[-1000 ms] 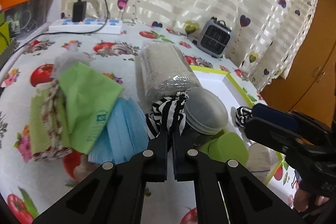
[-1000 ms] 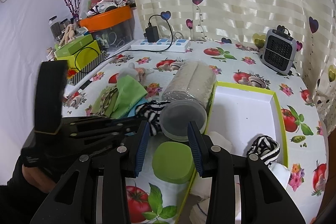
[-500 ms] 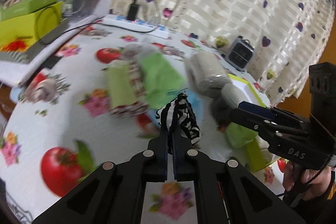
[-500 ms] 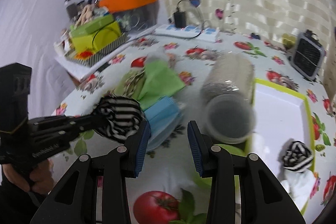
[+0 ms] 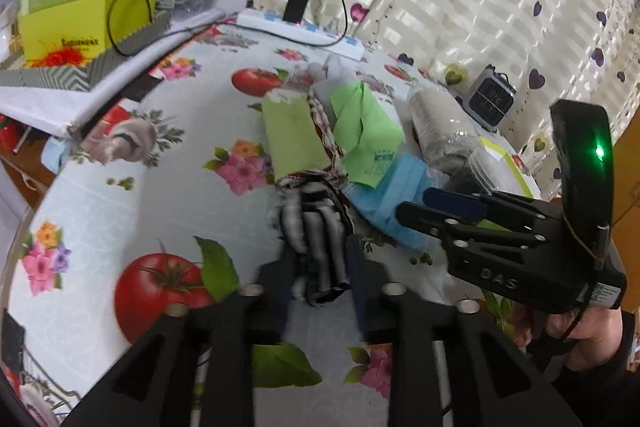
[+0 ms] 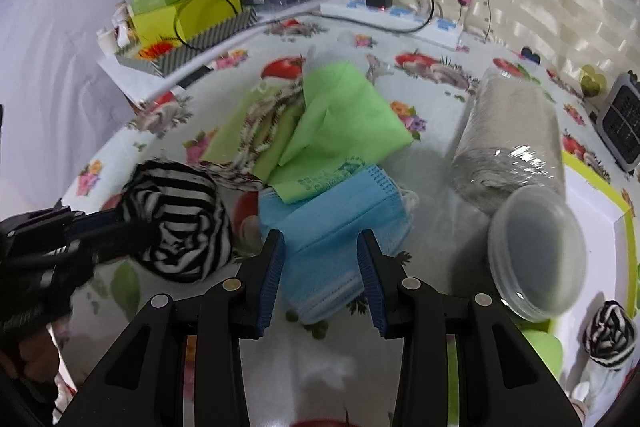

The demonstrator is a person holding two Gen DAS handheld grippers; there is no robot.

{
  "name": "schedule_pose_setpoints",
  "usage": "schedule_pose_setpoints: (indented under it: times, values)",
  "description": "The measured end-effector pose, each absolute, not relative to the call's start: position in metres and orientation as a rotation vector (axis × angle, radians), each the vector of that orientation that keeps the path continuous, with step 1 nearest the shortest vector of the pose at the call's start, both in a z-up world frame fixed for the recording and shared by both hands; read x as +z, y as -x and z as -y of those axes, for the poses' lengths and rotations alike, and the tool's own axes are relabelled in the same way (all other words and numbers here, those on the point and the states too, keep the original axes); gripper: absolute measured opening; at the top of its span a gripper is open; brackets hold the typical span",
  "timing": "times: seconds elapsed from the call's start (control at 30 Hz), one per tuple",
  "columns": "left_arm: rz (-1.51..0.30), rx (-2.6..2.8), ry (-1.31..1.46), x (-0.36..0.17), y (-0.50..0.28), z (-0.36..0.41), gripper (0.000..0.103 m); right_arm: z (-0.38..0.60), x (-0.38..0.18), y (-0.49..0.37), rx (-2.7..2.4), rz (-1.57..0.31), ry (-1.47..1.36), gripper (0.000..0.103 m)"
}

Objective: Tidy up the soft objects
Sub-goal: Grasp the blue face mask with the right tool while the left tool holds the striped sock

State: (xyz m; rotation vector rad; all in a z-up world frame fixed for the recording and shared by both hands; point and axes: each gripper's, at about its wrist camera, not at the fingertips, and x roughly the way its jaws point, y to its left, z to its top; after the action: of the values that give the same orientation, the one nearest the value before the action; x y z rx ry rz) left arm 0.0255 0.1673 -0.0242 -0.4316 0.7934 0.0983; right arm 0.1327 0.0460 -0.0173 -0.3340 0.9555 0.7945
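Note:
My left gripper [image 5: 320, 267] has its jaws apart around a black-and-white striped sock roll [image 5: 318, 227], which rests low over the tablecloth; the roll also shows in the right wrist view [image 6: 180, 223]. My right gripper [image 6: 320, 267] is open and empty, its fingers over a stack of blue face masks [image 6: 332, 223]. Behind the masks lie a green folded cloth [image 6: 340, 123] and a green patterned cloth roll [image 6: 256, 131]. A second striped roll [image 6: 608, 335] lies in the white tray [image 6: 592, 187] at the right.
A clear jar [image 6: 516, 147] with grey fabric lies on its side by the tray, its lid facing me. A green round lid [image 6: 540, 347] lies below it. A power strip [image 6: 400, 15], stacked boxes [image 6: 184, 11] and a small heater [image 6: 624, 115] stand at the back.
My left gripper carried the striped roll away from the jar to the front left, lowered it to the table and opened its jaws. My right gripper moved left over the blue masks.

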Motion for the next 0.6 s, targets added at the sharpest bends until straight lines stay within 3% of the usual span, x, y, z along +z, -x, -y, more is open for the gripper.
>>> schedule_pose_setpoints:
  times: [0.1, 0.33, 0.37, 0.4, 0.43, 0.5, 0.6]
  values:
    - [-0.817, 0.09, 0.437, -0.032, -0.034, -0.167, 0.032, -0.051, -0.022, -0.135, 0.783, -0.967, 0.343, 0.039]
    - [-0.854, 0.083, 0.466, -0.047, -0.047, -0.165, 0.031, -0.058, -0.027, -0.135, 0.76, -0.965, 0.385, 0.039]
    - [-0.852, 0.078, 0.465, -0.047, -0.047, -0.163, 0.022, -0.059, -0.027, -0.134, 0.764, -0.964, 0.387, 0.037]
    - [-0.851, 0.077, 0.46, -0.047, -0.049, -0.161, 0.013, -0.059, -0.027, -0.134, 0.78, -0.965, 0.388, 0.027]
    - [-0.855, 0.079, 0.456, -0.048, -0.05, -0.16, 0.011, -0.06, -0.027, -0.132, 0.786, -0.963, 0.391, 0.017]
    - [-0.86, 0.082, 0.457, -0.048, -0.051, -0.158, 0.008, -0.061, -0.026, -0.128, 0.797, -0.955, 0.402, 0.009]
    - [-0.848, 0.087, 0.458, -0.045, -0.048, -0.155, 0.008, -0.055, -0.023, -0.125, 0.813, -0.953, 0.379, 0.005]
